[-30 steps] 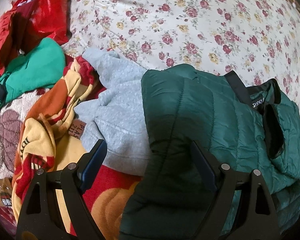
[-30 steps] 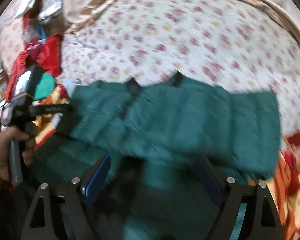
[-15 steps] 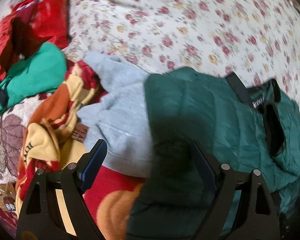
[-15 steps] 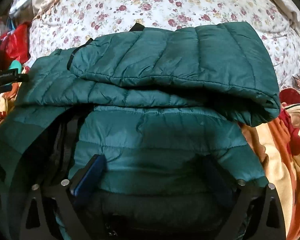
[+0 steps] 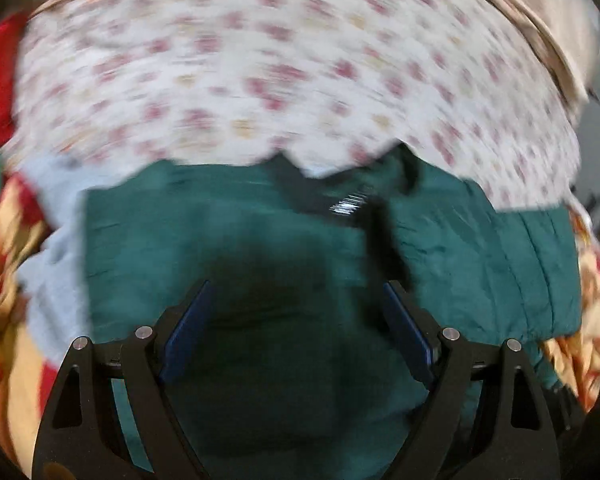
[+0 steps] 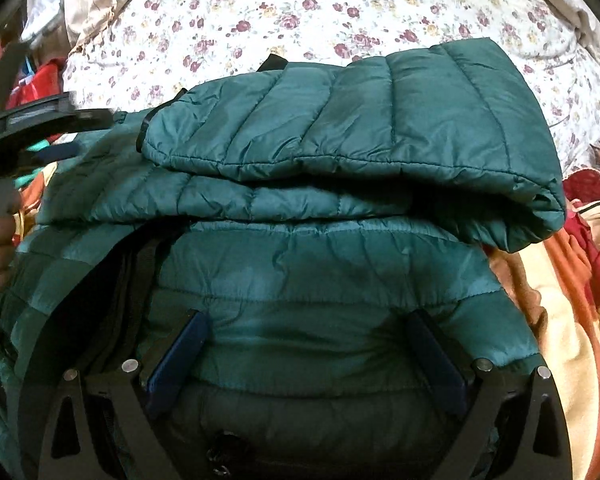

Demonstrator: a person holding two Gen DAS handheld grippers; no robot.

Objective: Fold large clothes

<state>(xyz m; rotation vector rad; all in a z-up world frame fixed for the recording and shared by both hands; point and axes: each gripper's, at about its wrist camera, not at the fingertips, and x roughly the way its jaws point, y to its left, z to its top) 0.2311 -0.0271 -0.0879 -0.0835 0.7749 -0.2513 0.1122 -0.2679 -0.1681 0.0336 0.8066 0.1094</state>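
A: Where's the green puffer jacket (image 6: 340, 152)?
B: Folded, spread between the right gripper (image 6: 306, 330), whose jaws have just been opening, now wide apart.
A: Left gripper (image 5: 296, 300)?
B: Apart above blurred jacket; contact unclear.

I am seeing the left view all smeared and blurry. The right view is looking sharp, with dim soft light, dark shadows low down, and bent black corners.

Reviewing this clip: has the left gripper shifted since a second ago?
Yes. The left gripper has swung rightward: against the floral bedsheet, the grey sweatshirt slid to the view's left edge, and the green puffer jacket now fills the centre.
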